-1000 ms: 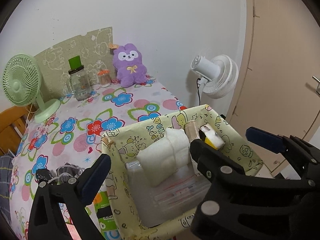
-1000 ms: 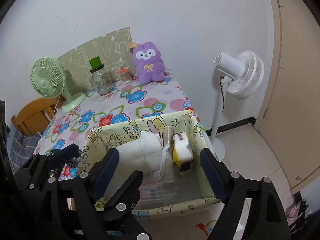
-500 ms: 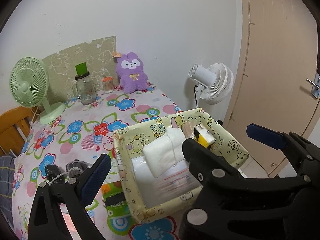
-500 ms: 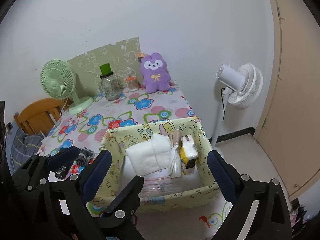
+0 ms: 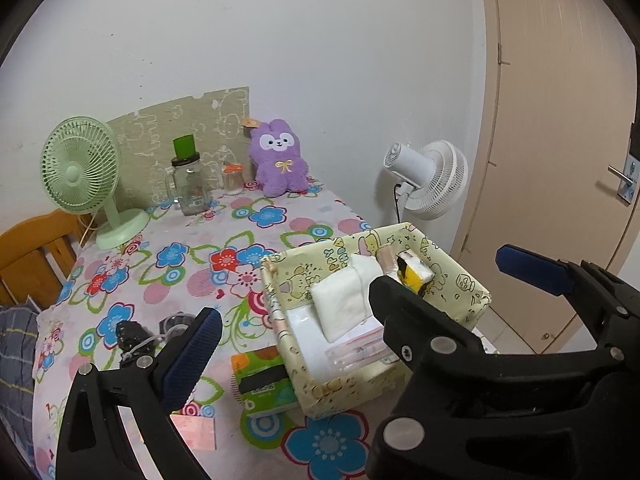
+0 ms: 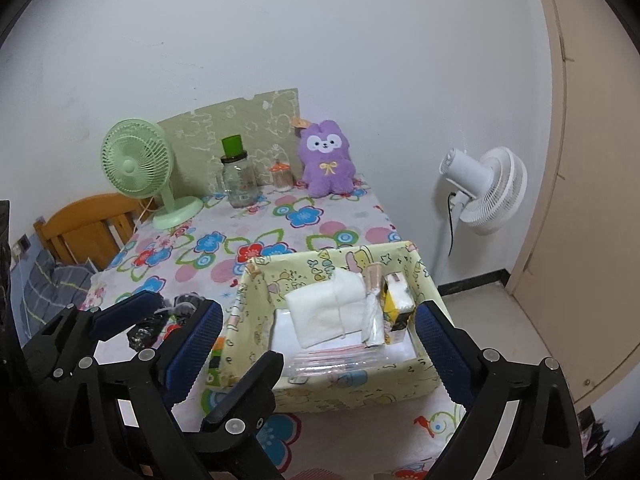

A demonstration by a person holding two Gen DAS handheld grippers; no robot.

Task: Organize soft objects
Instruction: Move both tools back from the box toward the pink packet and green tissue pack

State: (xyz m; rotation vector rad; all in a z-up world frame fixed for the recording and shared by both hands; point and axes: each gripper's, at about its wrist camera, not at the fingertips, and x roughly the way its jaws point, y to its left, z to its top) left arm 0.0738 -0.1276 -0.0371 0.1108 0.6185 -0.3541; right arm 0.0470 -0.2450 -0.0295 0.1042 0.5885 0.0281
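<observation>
A yellow cartoon-print box stands at the table's near right corner. Inside lie a folded white cloth, a yellow tissue pack and clear zip bags. A purple plush bunny sits at the far wall. A green tissue pack lies left of the box. My left gripper is open and empty, above the box's near side. My right gripper is open and empty, straddling the box from above.
A green desk fan, a glass jar with green lid and a small orange-lidded jar stand at the back. A dark bundle lies at near left. A white standing fan, wooden chair and door surround the table.
Both grippers have pulled back and up from the box, which now looks smaller and farther. More of the table and the green tissue pack have come into view. Both stay open.
</observation>
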